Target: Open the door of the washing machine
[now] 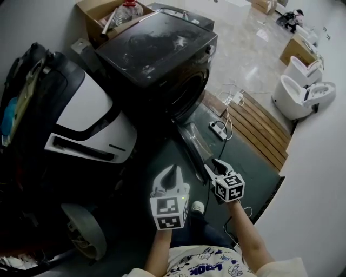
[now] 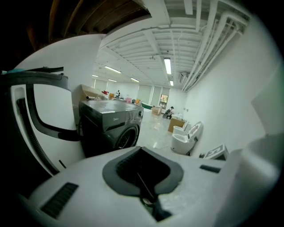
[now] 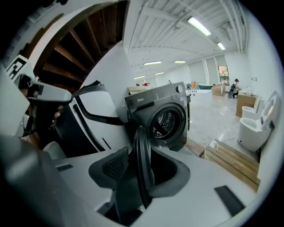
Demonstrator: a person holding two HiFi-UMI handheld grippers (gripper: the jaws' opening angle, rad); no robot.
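The dark washing machine (image 1: 162, 54) stands ahead of me. Its round door (image 1: 190, 145) is swung out towards me, so the drum (image 3: 166, 122) shows open in the right gripper view. My right gripper (image 1: 215, 169) is open just beside the door's free edge. In its own view the door (image 3: 142, 164) appears edge-on in the gap between the jaws, and the pads (image 3: 116, 165) do not press on it. My left gripper (image 1: 173, 173) hovers to the left of the door, shut and holding nothing, pointed at the machine (image 2: 111, 126).
A large white and black appliance (image 1: 86, 116) stands against the washer's left side. A cardboard box (image 1: 97, 11) sits behind it. To the right lie a power strip with cable (image 1: 219, 129) and wooden slats (image 1: 259, 130). White toilets (image 1: 300, 94) stand farther right.
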